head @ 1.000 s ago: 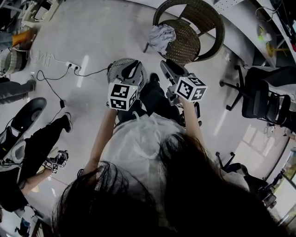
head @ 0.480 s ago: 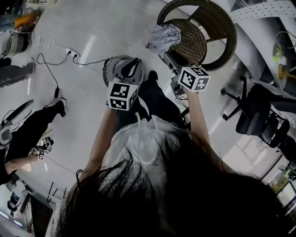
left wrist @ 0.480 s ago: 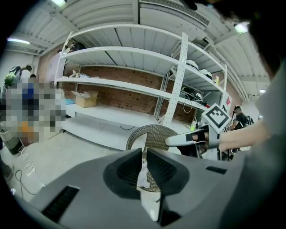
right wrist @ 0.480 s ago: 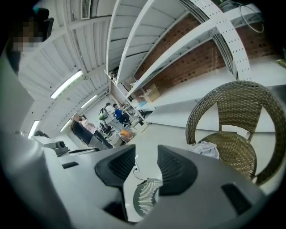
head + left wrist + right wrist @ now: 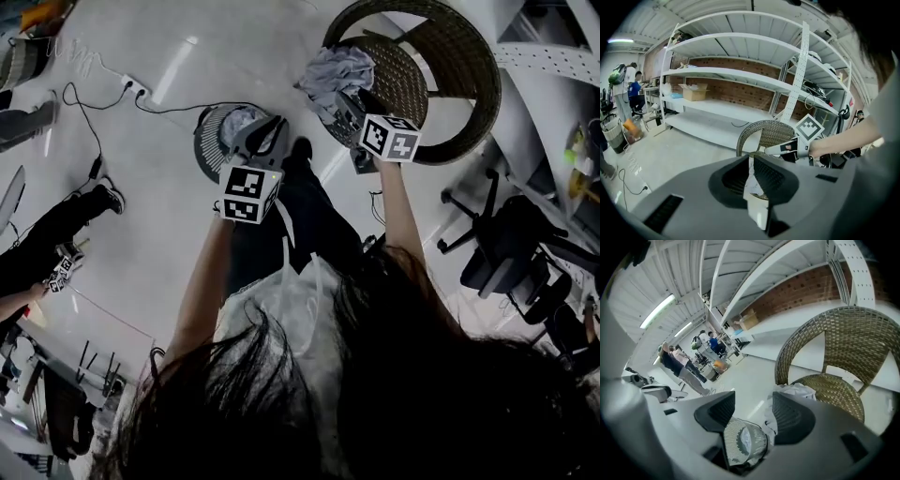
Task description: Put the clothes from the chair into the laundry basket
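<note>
A pale floor (image 5: 150, 216) is seen across the scene, with white shelving (image 5: 740, 79) along the far wall. A round wicker chair (image 5: 459, 56) stands at the far right. A slatted laundry basket (image 5: 208, 131) is set on the floor to its left, well apart from it, and a pale item can be made out inside. The clothes (image 5: 336, 70), a crumpled grey bundle, are heaped on the left edge of the chair seat. The right tongs (image 5: 345, 101) are held right at the near edge of that bundle. Their jaws stand apart and have just been opening. In the right gripper view a fold of the clothes is seen in the gap beside the right-hand jaw, but nothing is clamped. The left tongs (image 5: 279, 124) are held over the right rim of the basket, left of the clothes and apart from them. Their jaw tips are brought together, and nothing is seen gripped.
</note>
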`<state>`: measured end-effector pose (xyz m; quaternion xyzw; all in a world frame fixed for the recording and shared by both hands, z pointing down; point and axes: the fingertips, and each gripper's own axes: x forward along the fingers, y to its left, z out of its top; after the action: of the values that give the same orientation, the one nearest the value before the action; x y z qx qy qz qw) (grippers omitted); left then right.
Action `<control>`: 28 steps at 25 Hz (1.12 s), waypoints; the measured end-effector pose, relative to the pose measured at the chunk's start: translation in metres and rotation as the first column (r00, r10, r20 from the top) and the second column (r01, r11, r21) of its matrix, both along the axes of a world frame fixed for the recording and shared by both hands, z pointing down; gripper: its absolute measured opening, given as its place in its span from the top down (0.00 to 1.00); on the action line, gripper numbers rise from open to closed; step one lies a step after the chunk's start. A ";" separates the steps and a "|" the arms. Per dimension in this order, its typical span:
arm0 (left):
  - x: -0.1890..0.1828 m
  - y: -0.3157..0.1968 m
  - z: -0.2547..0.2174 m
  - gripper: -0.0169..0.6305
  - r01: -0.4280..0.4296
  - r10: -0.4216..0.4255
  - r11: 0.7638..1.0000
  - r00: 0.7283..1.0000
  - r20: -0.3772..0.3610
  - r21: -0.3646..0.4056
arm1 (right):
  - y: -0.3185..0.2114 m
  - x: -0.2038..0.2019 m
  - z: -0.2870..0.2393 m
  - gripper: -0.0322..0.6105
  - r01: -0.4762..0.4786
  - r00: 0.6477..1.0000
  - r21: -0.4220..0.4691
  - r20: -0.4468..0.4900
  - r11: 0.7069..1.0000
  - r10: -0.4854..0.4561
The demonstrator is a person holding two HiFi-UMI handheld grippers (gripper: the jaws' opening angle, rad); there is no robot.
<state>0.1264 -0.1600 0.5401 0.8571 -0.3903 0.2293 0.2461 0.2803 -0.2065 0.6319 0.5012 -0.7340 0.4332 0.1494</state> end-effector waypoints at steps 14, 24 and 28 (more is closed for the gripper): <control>-0.003 -0.039 0.095 0.91 -0.021 0.026 0.994 0.998 0.053 -0.107 | -0.053 0.033 0.153 0.52 -0.177 0.984 -0.224 -0.046 0.958 0.171; -0.020 -0.030 0.132 0.91 -0.027 0.043 0.983 0.995 0.087 -0.183 | -0.046 0.045 0.253 0.52 -0.196 0.966 -0.406 -0.235 0.893 0.105; -0.026 -0.028 0.137 0.91 -0.002 0.021 0.981 0.995 0.097 -0.192 | -0.038 0.058 0.265 0.52 -0.285 0.948 -0.421 -0.254 0.861 0.190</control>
<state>0.1004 -0.1881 0.6768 0.8193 -0.3731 0.3092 0.3065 0.3378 -0.2444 0.8967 0.5813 -0.5260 0.5534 0.2814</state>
